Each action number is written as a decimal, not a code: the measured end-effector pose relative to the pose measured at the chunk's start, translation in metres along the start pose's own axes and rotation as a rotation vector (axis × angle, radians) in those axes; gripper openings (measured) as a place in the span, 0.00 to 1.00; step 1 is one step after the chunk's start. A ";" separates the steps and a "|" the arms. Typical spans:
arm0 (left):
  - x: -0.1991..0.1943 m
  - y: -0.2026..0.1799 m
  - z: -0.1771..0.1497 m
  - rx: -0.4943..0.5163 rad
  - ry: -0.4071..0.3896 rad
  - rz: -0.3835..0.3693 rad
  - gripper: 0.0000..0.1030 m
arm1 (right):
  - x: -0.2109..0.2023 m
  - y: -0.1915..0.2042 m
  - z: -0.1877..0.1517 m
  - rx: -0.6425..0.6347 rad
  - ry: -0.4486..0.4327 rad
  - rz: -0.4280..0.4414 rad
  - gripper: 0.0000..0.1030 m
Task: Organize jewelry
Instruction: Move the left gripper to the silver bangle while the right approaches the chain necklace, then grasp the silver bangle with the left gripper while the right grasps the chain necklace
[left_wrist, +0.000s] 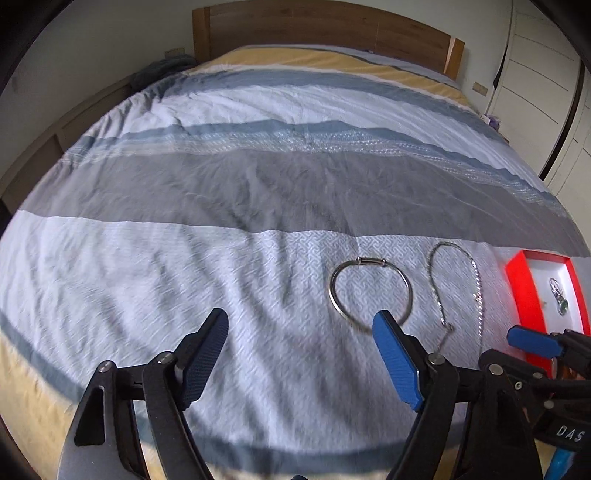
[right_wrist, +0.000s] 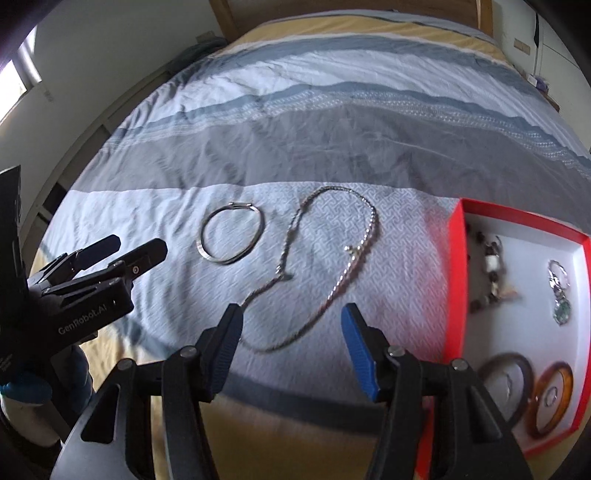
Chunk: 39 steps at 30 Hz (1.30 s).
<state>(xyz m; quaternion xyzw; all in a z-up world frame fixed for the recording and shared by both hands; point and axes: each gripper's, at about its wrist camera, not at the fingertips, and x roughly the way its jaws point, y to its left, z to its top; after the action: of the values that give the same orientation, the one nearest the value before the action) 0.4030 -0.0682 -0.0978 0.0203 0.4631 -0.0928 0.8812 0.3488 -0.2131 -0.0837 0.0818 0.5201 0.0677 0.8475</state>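
A silver bangle and a long silver chain lie on the striped bedspread. To their right stands a red box with a white inside, holding a bead bracelet, a pendant, a dark bangle and an amber bangle. My left gripper hovers open just left of the silver bangle, nothing between its fingers. My right gripper is open above the chain's near loop, its pads off it.
A wooden headboard closes the far end of the bed. White wardrobe doors stand to the right, and a low wooden frame runs along the left. The bedspread's yellow edge is nearest me.
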 end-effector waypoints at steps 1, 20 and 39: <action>0.010 -0.001 0.002 0.000 0.013 -0.010 0.70 | 0.008 -0.002 0.003 0.008 0.000 -0.010 0.52; 0.059 0.018 0.008 0.017 0.038 -0.053 0.09 | 0.067 -0.001 0.024 -0.020 -0.002 -0.034 0.52; -0.055 0.030 -0.030 -0.022 -0.030 -0.050 0.03 | -0.026 0.032 -0.020 -0.098 -0.082 0.071 0.04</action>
<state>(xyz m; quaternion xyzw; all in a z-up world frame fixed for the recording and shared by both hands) 0.3535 -0.0273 -0.0710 -0.0026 0.4511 -0.1098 0.8857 0.3183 -0.1858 -0.0638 0.0615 0.4776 0.1199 0.8682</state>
